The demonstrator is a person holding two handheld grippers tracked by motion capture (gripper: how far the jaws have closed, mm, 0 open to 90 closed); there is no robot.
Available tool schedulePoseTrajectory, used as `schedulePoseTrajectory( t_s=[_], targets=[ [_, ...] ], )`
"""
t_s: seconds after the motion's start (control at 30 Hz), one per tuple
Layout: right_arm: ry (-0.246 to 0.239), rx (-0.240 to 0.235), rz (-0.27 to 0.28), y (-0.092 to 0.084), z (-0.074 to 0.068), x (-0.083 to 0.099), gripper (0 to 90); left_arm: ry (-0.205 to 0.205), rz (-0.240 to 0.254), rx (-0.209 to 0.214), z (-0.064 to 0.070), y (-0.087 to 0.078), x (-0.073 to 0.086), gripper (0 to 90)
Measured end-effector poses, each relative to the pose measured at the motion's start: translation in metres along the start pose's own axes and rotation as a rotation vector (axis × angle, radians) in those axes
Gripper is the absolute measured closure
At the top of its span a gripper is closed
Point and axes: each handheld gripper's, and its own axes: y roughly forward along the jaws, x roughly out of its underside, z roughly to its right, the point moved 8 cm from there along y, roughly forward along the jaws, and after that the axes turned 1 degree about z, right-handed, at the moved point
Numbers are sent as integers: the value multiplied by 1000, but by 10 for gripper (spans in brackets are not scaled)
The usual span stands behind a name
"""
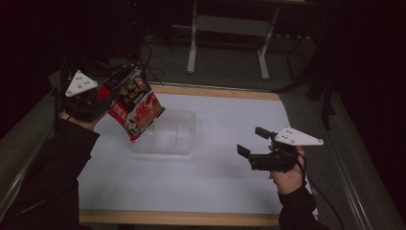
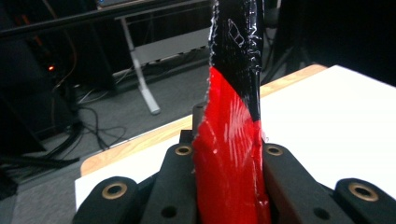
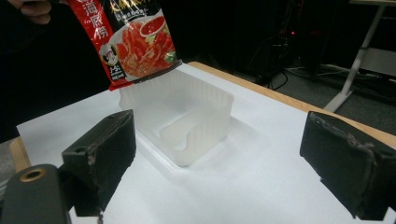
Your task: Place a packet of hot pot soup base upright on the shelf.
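Note:
A red and black food packet [image 1: 135,105] with a tomato picture hangs tilted over the left rim of a clear plastic box [image 1: 184,132]. My left gripper [image 1: 103,98] is shut on the packet's upper edge; in the left gripper view the red packet [image 2: 231,154] stands pinched between the two black jaws. In the right gripper view the packet [image 3: 128,39] hangs above the box [image 3: 210,121], whose inside has a low divider. My right gripper [image 1: 251,141] hovers open at the right of the table, jaws wide apart, pointing toward the box with nothing between them.
A white sheet [image 1: 230,172] covers the wooden-edged table. Behind the table stands a white desk frame [image 1: 227,28] on a dark floor with cables. The person's dark sleeves enter from the bottom corners.

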Motion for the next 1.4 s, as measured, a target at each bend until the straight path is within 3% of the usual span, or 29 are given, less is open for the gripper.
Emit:
schedulePoseTrajectory(
  t_s=[0.07,0.27,0.57,0.77,1.07,1.23,1.3,1.4],
  targets=[
    [-1,2,0,0,0,0,104,-3,1,-3,-1,2,2,842],
    [6,5,0,-1,2,3,105,-11,-22,-86,-3,13,12,843],
    [13,5,-2,-2,2,6,105,1,-39,-112,4,22,25,843],
    [7,6,-2,-3,3,7,105,1,-53,-165,2,25,33,842],
    [2,2,-3,-3,2,8,104,-16,-102,-180,3,36,49,840],
    [4,2,-7,-2,2,9,105,-14,-117,-210,4,41,55,838],
    [7,-1,-9,-2,2,10,105,-9,-121,-197,6,42,56,836],
    [8,-4,-15,-1,2,12,105,26,-176,-175,12,52,67,834]
  ],
)
